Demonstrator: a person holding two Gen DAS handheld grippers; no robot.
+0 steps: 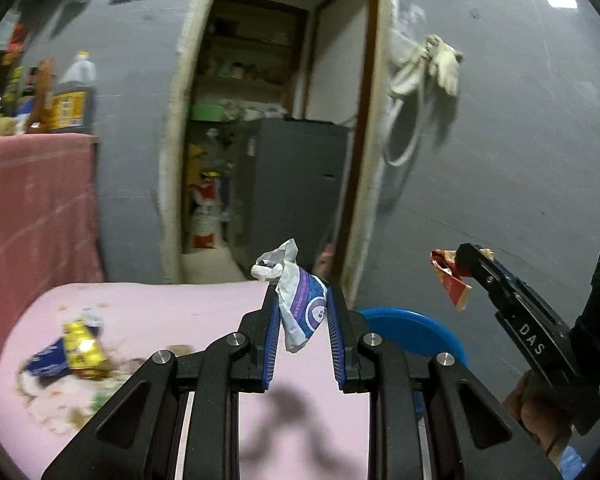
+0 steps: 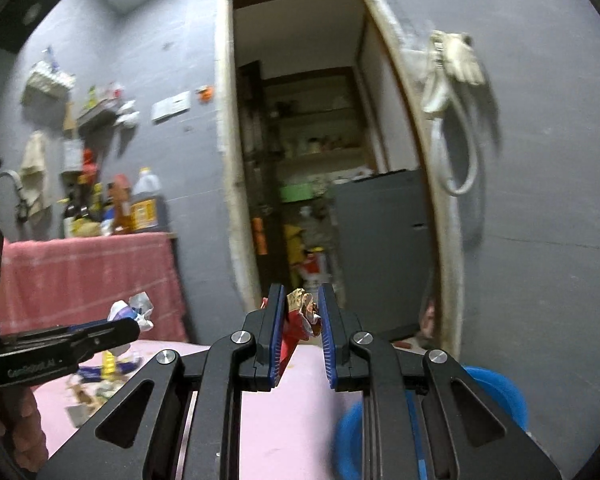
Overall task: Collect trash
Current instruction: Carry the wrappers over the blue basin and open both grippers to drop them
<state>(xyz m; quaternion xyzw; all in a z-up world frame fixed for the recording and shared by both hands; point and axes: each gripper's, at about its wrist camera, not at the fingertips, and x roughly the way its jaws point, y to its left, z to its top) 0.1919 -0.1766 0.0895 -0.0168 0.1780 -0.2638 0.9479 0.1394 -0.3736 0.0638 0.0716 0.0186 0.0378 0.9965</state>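
A crumpled white and purple wrapper (image 1: pixel 300 300) is pinched between the blue pads of the left gripper (image 1: pixel 302 308), held up in the air above the pink tabletop (image 1: pixel 180 312). In the right wrist view the same wrapper (image 2: pixel 130 310) sticks up past the tip of the left gripper (image 2: pixel 112 330) at the left edge. The right gripper (image 2: pixel 300 320) is clenched on a crumpled red and gold wrapper (image 2: pixel 300 316), also lifted clear of the table; from the left wrist view that red wrapper (image 1: pixel 450 278) hangs from the tip of the right gripper (image 1: pixel 466 260), with a hand (image 1: pixel 540 412) on the handle below.

More litter remains on the tabletop: a yellow and blue packet (image 1: pixel 74 350) lying among scraps and crumbs near the left end. A blue basin (image 1: pixel 416 328) sits just beyond the right edge of the table.

Behind stands a grey wall with an open doorway (image 2: pixel 308 140) onto a storeroom with shelves and a grey cabinet (image 2: pixel 384 248). White gloves (image 1: pixel 432 64) hang beside the doorway, and bottles (image 1: pixel 72 96) stand on a counter draped in a pink cloth (image 1: pixel 32 200)
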